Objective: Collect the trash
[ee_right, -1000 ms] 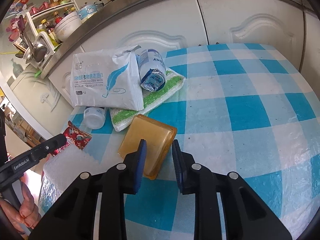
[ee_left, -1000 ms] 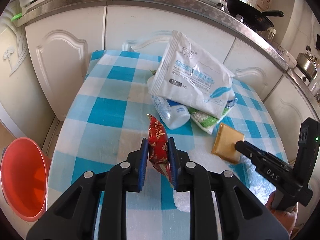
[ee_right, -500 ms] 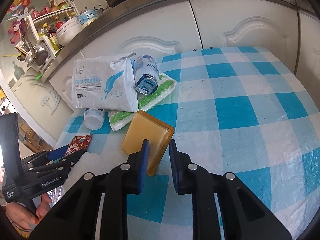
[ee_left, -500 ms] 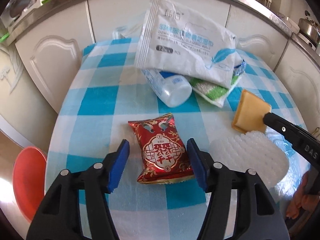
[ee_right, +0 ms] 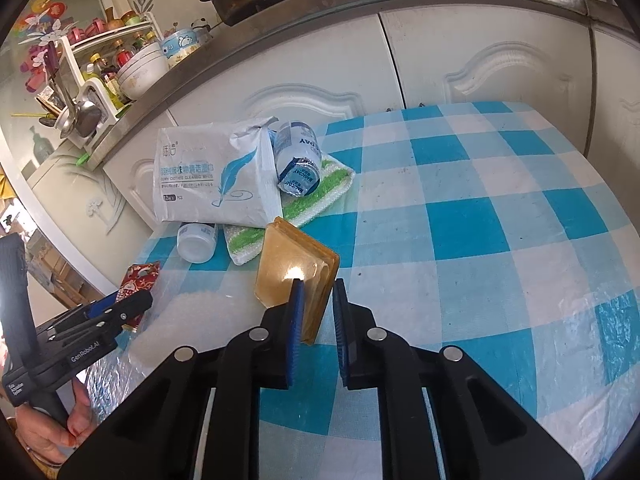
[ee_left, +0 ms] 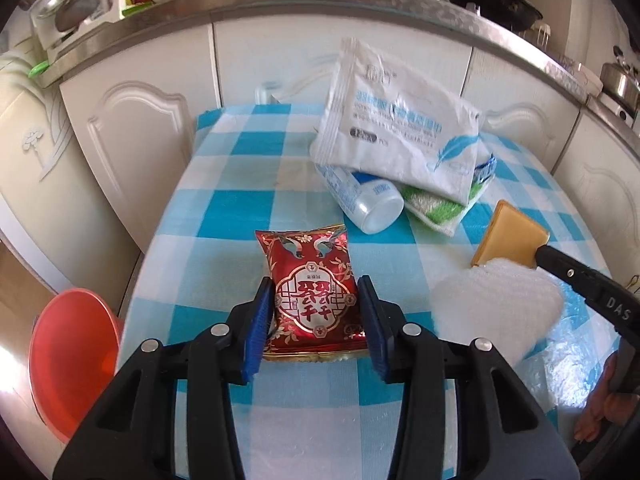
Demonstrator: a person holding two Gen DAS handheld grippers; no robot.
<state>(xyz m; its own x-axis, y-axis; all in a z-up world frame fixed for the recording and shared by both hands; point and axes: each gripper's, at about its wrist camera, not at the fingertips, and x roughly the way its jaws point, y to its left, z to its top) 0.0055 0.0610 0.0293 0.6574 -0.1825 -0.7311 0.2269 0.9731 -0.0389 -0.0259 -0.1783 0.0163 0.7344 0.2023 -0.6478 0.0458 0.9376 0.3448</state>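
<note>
A red snack packet [ee_left: 314, 294] lies flat on the checked table. My left gripper [ee_left: 316, 316] is around its sides, the blue pads touching or almost touching its edges. The packet also shows in the right wrist view [ee_right: 138, 280]. My right gripper [ee_right: 316, 308] is shut on an amber plastic box [ee_right: 296, 264], tilted up on edge; the box shows in the left wrist view [ee_left: 508, 240] too. A white bubble-wrap piece [ee_left: 496, 304] lies between the two.
A white wipes pack [ee_left: 396, 132], two white bottles [ee_left: 360, 196] [ee_right: 298, 160] and a green-white cloth [ee_left: 436, 204] are piled at the table's back. An orange bin [ee_left: 72, 356] stands on the floor at left. White cabinets [ee_left: 132, 144] stand behind.
My left gripper let the red packet drop flat, opened wide, and has now narrowed around it. My right gripper has closed on the amber box and tipped it up.
</note>
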